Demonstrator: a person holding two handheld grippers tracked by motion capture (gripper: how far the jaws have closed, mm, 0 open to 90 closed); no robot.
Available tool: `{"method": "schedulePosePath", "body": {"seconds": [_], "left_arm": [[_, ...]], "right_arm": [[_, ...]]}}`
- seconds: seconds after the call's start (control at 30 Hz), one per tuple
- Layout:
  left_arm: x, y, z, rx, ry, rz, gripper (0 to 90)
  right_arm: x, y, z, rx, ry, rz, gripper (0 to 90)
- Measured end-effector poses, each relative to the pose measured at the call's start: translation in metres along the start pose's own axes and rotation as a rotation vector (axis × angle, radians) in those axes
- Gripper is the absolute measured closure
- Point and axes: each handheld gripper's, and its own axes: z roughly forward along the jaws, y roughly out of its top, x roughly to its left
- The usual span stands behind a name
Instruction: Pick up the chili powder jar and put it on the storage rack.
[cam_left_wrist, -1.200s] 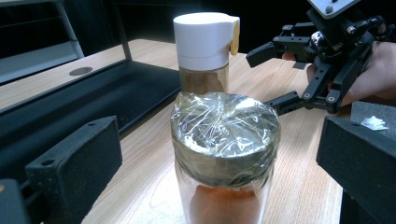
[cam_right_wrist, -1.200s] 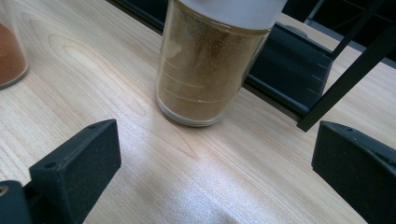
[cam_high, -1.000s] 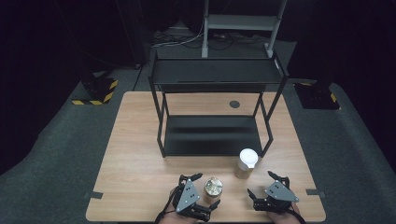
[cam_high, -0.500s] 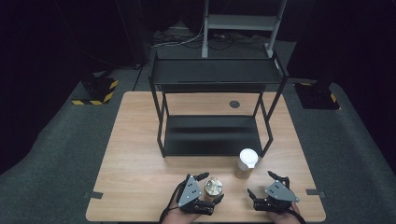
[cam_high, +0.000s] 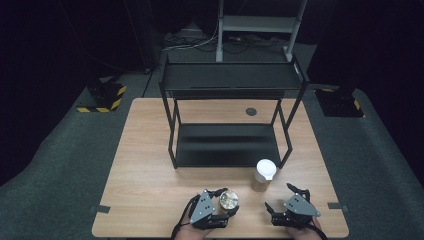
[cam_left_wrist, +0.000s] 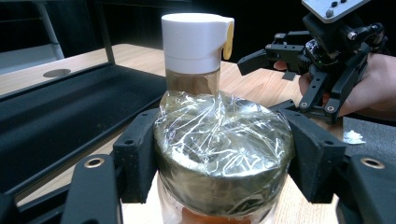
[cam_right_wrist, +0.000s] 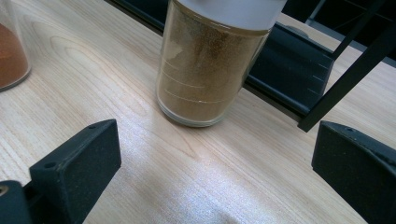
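Near the wooden table's (cam_high: 150, 165) front edge, the left gripper (cam_left_wrist: 219, 154) is clamping the upright film-capped glass jar (cam_left_wrist: 223, 154), apparently axis vertical; the jaws have just been closing.

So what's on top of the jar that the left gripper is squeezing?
Crinkly clear plastic wrap is stretched over the mouth of the jar. Under the wrap there is something orange-red low in the jar, mostly hidden by the wrap's shine and the left gripper.
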Motion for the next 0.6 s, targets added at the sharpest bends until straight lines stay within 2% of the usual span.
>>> {"method": "schedulePosePath", "body": {"seconds": [0.23, 0.3, 0.47, 0.6], "left_arm": [[-0.002, 0.002, 0.000, 0.004, 0.010, 0.000, 34.2], [-0.002, 0.001, -0.001, -0.001, 0.016, -0.011, 34.3], [-0.001, -0.001, -0.006, -0.019, 0.043, -0.034, 34.3], [0.001, 0.001, -0.011, -0.026, 0.059, -0.032, 34.3]], "right_arm": [[0.000, 0.000, 0.000, 0.000, 0.001, 0.000, 0.1], [0.000, 0.000, 0.000, 0.000, 0.001, 0.001, 0.1], [-0.001, 0.000, 0.000, -0.001, 0.002, 0.003, 0.1], [-0.001, 0.000, 0.000, -0.001, 0.003, 0.005, 0.1]]}}
